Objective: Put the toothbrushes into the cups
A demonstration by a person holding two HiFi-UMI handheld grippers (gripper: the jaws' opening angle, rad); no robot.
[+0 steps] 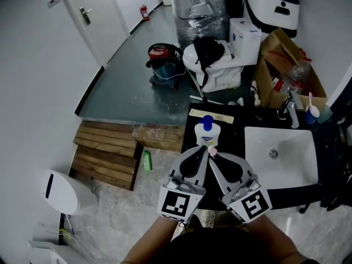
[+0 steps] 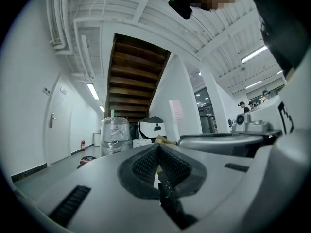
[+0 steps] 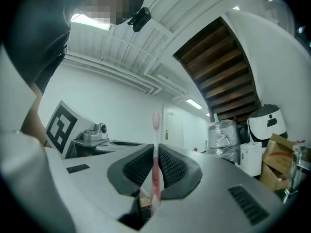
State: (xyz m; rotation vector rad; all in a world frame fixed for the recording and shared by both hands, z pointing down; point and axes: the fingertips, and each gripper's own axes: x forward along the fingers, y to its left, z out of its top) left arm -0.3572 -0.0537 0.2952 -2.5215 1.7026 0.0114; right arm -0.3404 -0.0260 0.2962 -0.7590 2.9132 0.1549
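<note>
Right gripper (image 3: 154, 178) clamps a pink toothbrush (image 3: 155, 144); left gripper (image 2: 158, 171) is closed on nothing. The next move looks like carrying it to the cups (image 1: 313, 114), well ahead to its right

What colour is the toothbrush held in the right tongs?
Pale pink: the slim pink plastic toothbrush shows best in the right gripper view.

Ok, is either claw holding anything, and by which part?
The right claw grips a pink toothbrush by its handle, with the head sticking out past the tips. The left claw is shut with nothing in it.
</note>
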